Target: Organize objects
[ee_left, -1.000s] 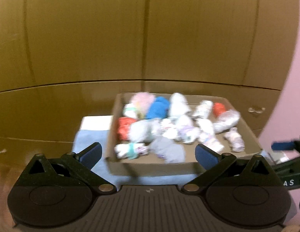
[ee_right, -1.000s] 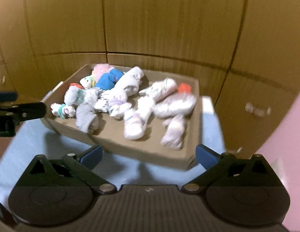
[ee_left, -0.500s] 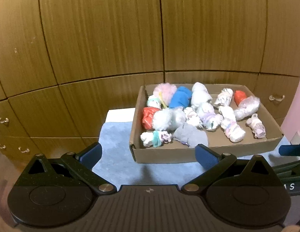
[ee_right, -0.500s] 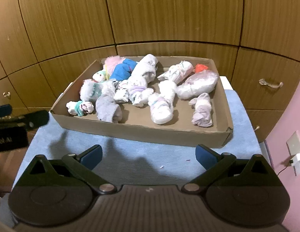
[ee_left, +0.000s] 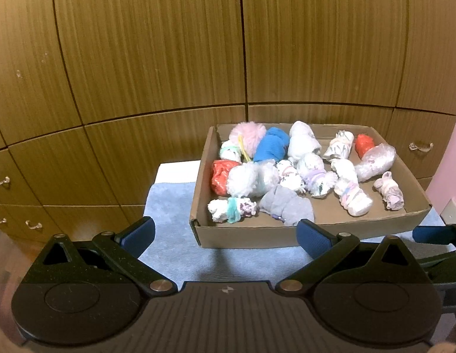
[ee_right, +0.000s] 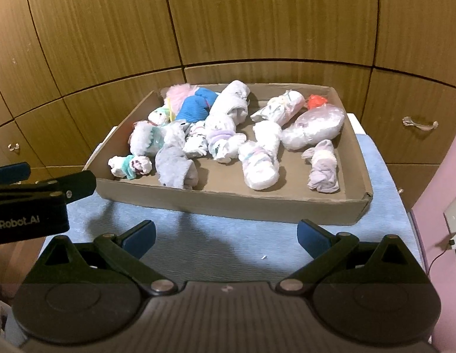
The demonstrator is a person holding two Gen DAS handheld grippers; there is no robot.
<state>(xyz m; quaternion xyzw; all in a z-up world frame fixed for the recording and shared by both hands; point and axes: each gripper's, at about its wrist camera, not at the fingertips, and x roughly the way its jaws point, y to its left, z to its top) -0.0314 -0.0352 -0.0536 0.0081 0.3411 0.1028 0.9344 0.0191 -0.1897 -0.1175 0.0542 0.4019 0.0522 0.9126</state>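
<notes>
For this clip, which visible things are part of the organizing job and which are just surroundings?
Part of the job:
- cardboard box
- rolled sock bundles inside it, e.g. the blue bundle, grey bundle, red bundle
- left gripper and right gripper, both with jaws spread and holding nothing

Just surroundings:
- blue cloth under the box
- wooden cabinet doors
- wall socket

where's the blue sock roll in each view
Left wrist: blue sock roll lies at the back of the cardboard box, right of centre in the picture.
Right wrist: blue sock roll lies at the box's back left, above centre.
Shared landmark: the pink fluffy ball touching its left side.
</notes>
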